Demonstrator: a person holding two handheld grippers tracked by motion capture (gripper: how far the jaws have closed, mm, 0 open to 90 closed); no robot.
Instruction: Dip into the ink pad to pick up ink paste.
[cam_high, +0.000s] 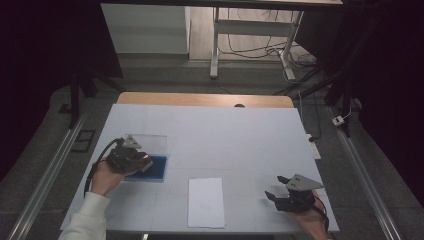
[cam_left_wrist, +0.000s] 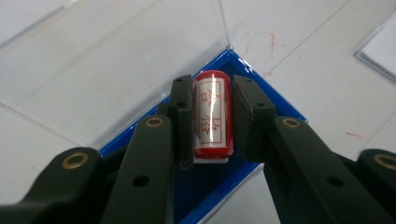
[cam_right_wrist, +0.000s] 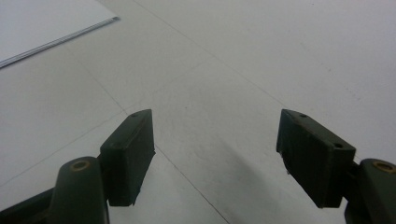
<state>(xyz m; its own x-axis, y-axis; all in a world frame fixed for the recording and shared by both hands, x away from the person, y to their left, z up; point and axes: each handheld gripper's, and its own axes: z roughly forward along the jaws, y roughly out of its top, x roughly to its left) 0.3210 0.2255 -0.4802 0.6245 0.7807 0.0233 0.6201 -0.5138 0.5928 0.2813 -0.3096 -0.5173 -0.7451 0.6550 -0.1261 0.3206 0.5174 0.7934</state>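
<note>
Red cylindrical stamp (cam_left_wrist: 212, 114) with a white label and red characters, clamped between the two black jaws of the left gripper (cam_left_wrist: 212, 121), one pad pressed on each long side, the rounded end pointing away from the camera and a white base showing at the near end. Held just over the blue tray (cam_left_wrist: 275, 105) of an open ink-pad case, whether touching it or not cannot be told. Clear lid (cam_left_wrist: 116, 60) of that case folded back flat on the desk beyond the tray. In the high view, same left gripper (cam_high: 145, 161) at the near-left part of the desk (cam_high: 240, 135), over the blue tray (cam_high: 159, 167), with the clear lid (cam_high: 150, 142) toward the far edge. White sheet of paper (cam_high: 205, 202) lying flat near the middle of the near edge, well apart from the tray. Right gripper (cam_high: 278, 187) resting low at the near-right corner, jaws spread wide, nothing between them, bare desk surface (cam_right_wrist: 215, 93) below, a corner of the paper (cam_right_wrist: 42, 23) off to one side.
</note>
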